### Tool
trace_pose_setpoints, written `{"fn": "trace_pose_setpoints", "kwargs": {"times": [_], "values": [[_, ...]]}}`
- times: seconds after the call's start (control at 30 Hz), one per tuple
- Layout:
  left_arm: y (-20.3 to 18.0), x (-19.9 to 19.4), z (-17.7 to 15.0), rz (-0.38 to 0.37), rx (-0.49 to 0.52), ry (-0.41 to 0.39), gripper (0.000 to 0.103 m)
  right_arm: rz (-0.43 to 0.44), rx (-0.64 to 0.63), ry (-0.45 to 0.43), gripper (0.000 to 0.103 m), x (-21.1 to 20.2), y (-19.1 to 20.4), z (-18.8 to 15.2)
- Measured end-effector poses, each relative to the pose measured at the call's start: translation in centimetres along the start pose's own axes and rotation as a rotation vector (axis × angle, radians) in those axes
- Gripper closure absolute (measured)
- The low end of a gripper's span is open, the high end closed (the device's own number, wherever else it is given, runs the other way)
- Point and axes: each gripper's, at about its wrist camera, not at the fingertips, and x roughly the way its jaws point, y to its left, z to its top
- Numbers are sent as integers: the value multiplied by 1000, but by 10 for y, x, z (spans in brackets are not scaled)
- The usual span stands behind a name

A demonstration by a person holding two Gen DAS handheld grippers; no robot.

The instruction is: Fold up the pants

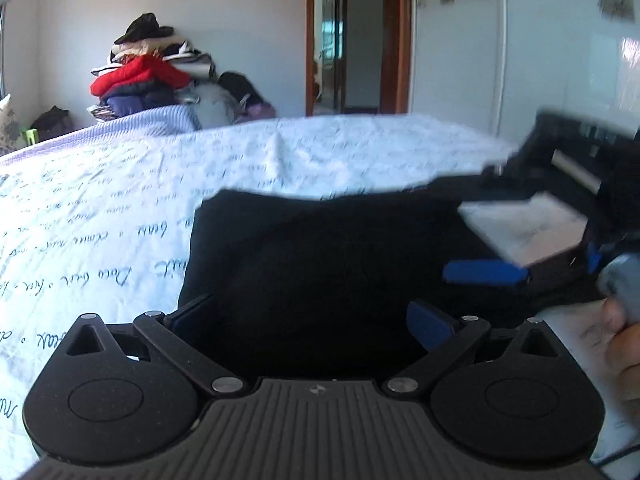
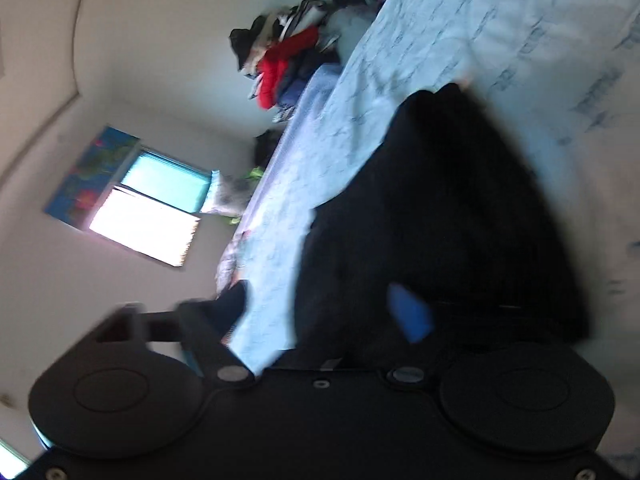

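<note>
Black pants (image 1: 320,264) dead ahead at twelve o'clock of spread-wide left gripper (image 1: 310,322); right gripper (image 1: 480,276) at two o'clock, also released.

Daylight is streaming through a window (image 2: 148,220) into a white-walled bedroom; clothes (image 1: 148,76) are piling beyond the bed (image 1: 100,184), near an open doorway (image 1: 348,40).

The left gripper (image 1: 314,322) is level, and its two blue fingers (image 1: 430,326) are spread wide apart. The right gripper (image 2: 326,310) is tipped over on its side and looks blurry. Its blue fingers (image 2: 412,314) are wide apart too. A bare hand (image 1: 618,354) holds its handle.
</note>
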Motion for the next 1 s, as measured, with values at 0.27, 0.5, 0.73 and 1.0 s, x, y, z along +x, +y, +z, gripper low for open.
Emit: {"fn": "trace_pose_setpoints", "kwargs": {"times": [0.27,0.5,0.73,1.0], "values": [[-7,12,8,-85,-47,19,1,175,-99,195,0,62,62,55],[-32,29,-11,-60,92,75,0,-77,-6,457,35,196,26,82],[-28,28,-15,-67,72,59,0,92,-105,501,0,210,84,66],[-30,27,-17,-59,74,57,0,-60,-119,502,3,252,76,62]]}}
